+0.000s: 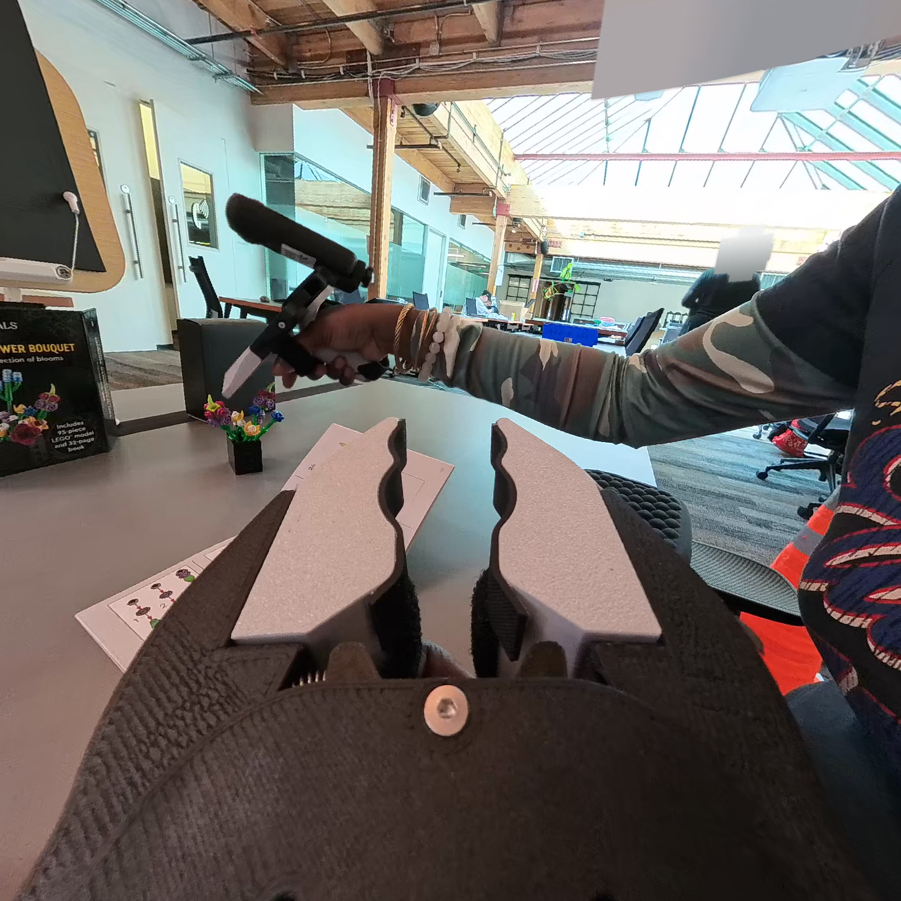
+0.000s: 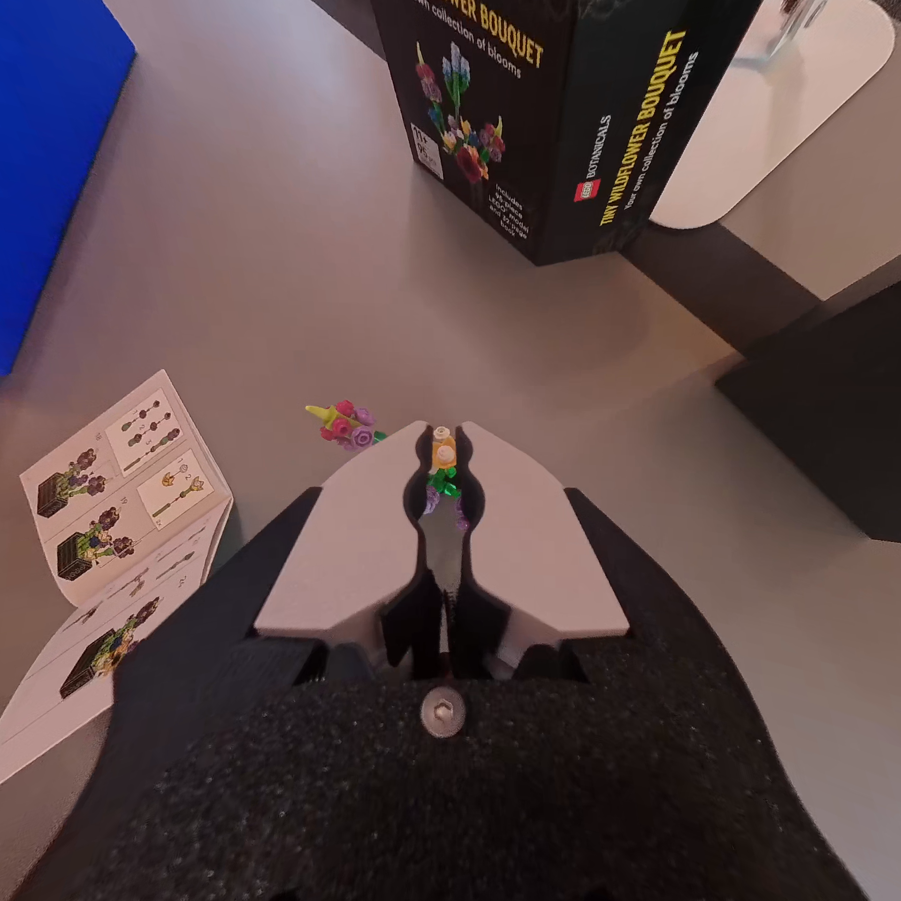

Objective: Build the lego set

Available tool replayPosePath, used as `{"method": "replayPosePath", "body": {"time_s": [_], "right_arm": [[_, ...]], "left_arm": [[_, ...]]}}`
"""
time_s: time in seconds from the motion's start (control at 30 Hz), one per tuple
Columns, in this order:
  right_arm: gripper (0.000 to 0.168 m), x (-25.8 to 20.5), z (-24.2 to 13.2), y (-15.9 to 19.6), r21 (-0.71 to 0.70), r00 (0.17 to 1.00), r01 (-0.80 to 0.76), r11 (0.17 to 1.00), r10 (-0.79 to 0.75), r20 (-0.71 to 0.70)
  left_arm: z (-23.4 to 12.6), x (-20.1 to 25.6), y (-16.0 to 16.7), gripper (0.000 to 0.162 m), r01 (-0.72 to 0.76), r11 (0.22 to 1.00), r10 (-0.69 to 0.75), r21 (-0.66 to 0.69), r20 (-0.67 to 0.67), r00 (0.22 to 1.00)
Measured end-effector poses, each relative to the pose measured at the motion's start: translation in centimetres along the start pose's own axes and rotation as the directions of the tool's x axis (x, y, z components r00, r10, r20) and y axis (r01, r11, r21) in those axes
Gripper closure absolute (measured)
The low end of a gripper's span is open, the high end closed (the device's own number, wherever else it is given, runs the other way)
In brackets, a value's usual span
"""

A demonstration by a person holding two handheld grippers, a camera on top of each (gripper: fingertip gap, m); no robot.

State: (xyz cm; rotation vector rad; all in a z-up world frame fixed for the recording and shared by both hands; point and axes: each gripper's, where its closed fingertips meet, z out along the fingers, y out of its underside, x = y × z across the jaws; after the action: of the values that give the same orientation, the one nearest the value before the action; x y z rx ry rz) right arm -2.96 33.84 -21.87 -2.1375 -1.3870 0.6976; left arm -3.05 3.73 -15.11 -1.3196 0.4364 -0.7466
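Observation:
A small lego flower bouquet (image 1: 244,421) stands in a black brick pot (image 1: 245,456) on the grey table (image 1: 122,526). My left gripper (image 1: 448,431) is open and empty, raised over the table to the right of the bouquet. My right gripper (image 1: 229,390) hangs just above the bouquet, pointing down. In the right wrist view its jaws (image 2: 444,426) are nearly closed, leaving a narrow slit. An orange flower (image 2: 443,449) shows in that slit, with green and purple pieces below it. I cannot tell if the fingers touch it. Pink and purple blooms (image 2: 348,429) stick out to the left.
The open instruction booklet (image 1: 424,482) (image 2: 122,487) lies beside the bouquet. The black set box (image 1: 48,390) (image 2: 487,146) stands behind it, with a second dark box (image 1: 214,356) nearby. A blue object (image 2: 48,170) is at the left. A person's sleeve (image 1: 634,385) crosses above the table. The gap from one gripper's tips to the other's is roughly 30 cm. Between my right fingertips and the black brick pot (image 1: 245,456) there is roughly 6 cm.

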Motion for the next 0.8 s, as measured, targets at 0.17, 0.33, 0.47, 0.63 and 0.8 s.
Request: {"method": "replayPosePath", "body": {"time_s": [0.17,0.33,0.47,0.63,0.8], "right_arm": [[0.164,-0.1,0.2,0.9,-0.048,0.999,0.034,0.998,-0.034,-0.003],[0.164,-0.2,0.8,1.8,-0.086,0.999,0.052,0.995,-0.053,-0.006],[0.163,-0.5,-0.2,0.5,-0.01,0.999,0.046,0.999,-0.046,-0.001],[0.152,-2.3,-3.3,-1.5,0.14,0.994,0.109,0.984,-0.108,-0.021],[0.121,-10.2,-7.9,-1.7,0.367,0.969,0.149,0.918,-0.209,0.129]], "left_arm": [[0.0,0.0,0.0,0.129,0.001,1.0,-0.001,0.001,0.0,1.0],[0.0,0.0,0.0,0.129,0.001,1.0,-0.001,0.001,0.001,1.0],[0.0,0.0,0.0,0.129,0.002,1.0,-0.002,-0.001,0.001,1.0],[0.0,0.0,0.0,0.129,0.003,1.0,-0.003,0.0,0.001,1.0],[-0.1,-0.2,-0.2,0.129,0.028,1.0,-0.028,0.003,0.006,1.0]]}}
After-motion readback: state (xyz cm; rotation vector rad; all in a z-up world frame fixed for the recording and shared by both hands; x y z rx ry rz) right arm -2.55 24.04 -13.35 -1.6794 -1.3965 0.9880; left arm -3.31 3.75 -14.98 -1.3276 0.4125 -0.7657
